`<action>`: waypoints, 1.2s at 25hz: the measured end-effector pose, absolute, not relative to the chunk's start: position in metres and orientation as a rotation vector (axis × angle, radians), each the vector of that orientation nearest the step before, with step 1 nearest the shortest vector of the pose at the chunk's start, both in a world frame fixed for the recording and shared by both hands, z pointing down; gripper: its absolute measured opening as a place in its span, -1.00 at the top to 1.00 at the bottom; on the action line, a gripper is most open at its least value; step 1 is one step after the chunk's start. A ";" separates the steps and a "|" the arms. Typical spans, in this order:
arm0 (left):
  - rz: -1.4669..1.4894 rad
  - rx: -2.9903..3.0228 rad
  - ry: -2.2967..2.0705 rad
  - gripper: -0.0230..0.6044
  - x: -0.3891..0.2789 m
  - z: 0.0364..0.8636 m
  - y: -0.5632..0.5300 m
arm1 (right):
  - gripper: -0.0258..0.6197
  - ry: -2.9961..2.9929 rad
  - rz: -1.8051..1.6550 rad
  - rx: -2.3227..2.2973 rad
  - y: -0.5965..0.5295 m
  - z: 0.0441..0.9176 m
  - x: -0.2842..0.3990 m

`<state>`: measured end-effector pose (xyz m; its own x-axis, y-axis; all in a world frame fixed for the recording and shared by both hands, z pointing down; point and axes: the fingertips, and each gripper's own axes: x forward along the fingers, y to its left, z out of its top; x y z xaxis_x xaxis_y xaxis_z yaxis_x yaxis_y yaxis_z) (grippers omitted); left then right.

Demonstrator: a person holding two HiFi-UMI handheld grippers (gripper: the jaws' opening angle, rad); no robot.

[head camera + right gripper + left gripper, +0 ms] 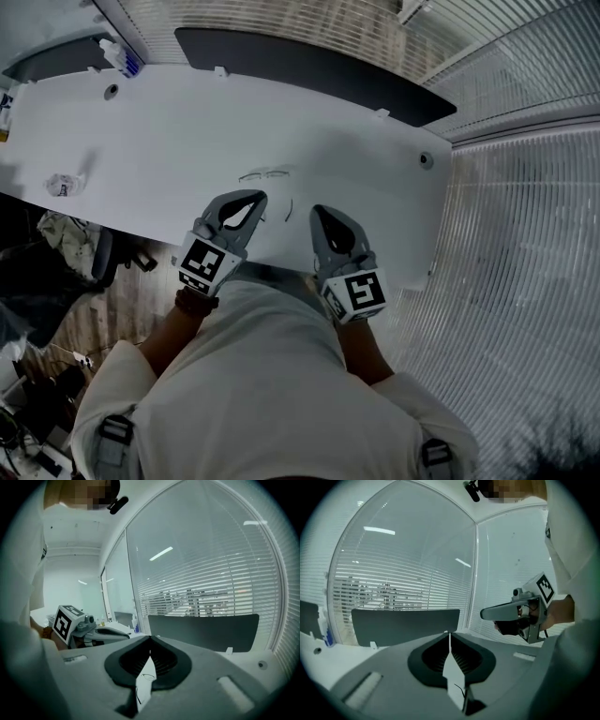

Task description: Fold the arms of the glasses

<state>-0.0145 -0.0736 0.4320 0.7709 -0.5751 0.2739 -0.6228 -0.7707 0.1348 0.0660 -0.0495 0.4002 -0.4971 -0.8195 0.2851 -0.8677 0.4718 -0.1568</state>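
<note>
Lying just beyond left tool (259, 200) and right tool (317, 212): glasses (267, 174).

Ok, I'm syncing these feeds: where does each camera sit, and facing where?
Head view: on the head, steeply down at the table, glasses, left gripper, right gripper; forearms, torso show.
Left gripper view: on that gripper, along its shut jaws toward the blinds; right gripper, hand at right.
Right gripper view: on that gripper, along its shut jaws toward blinds; left gripper at left.
Shared: both gripper views see the dark panel.
</note>
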 end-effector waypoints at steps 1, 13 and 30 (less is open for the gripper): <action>0.345 2.743 -0.937 0.86 -0.014 0.440 -0.076 | 0.92 -2.539 0.426 1.462 -0.052 0.408 0.066; 0.665 2.632 -0.881 0.79 -0.032 0.558 -0.096 | 0.92 -2.400 0.469 1.290 -0.067 0.511 0.052; 1.027 2.579 -0.781 0.50 -0.039 0.674 -0.131 | 0.92 -2.186 0.586 1.204 -0.071 0.631 0.071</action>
